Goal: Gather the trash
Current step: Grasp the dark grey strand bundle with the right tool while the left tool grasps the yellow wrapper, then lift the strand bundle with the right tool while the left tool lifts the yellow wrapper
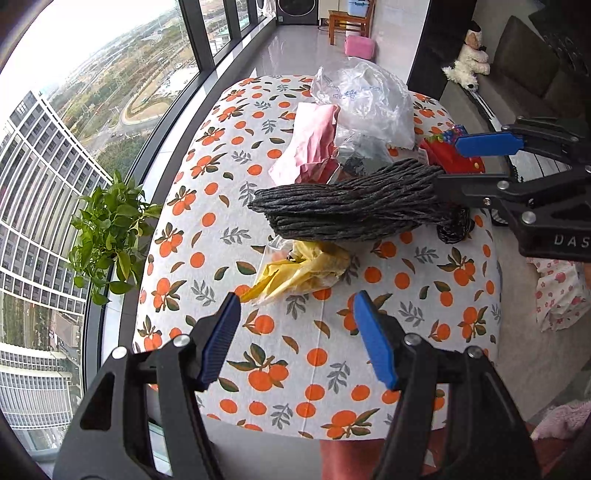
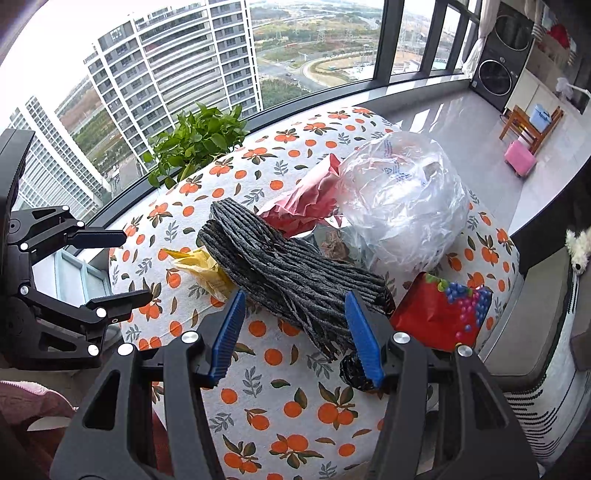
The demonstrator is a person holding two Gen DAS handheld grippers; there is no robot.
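Note:
Trash lies on a table (image 1: pixel 280 365) (image 2: pixel 295 406) covered in an orange-print cloth. There is a grey bundle of mop cords (image 1: pixel 351 206) (image 2: pixel 288 273), a yellow wrapper (image 1: pixel 306 269) (image 2: pixel 203 269), pink paper (image 1: pixel 310 144) (image 2: pixel 306 203), a clear plastic bag (image 1: pixel 369 99) (image 2: pixel 402 206), a red grape-print packet (image 1: pixel 447 155) (image 2: pixel 439 314) and a small black crumpled scrap (image 1: pixel 452 230) (image 2: pixel 351 369). My left gripper (image 1: pixel 297 339) (image 2: pixel 110 267) is open above the near cloth, short of the yellow wrapper. My right gripper (image 2: pixel 295 332) (image 1: pixel 465 166) hovers open over the cord bundle's end.
A leafy green plant (image 1: pixel 110 229) (image 2: pixel 195 140) stands between the table and the tall window. Beyond the table are a tiled floor, a pink stool (image 1: pixel 360 46) (image 2: pixel 521 158) and a wooden chair (image 1: pixel 351 22). A sofa with a plush toy (image 1: pixel 469 55) runs along the right.

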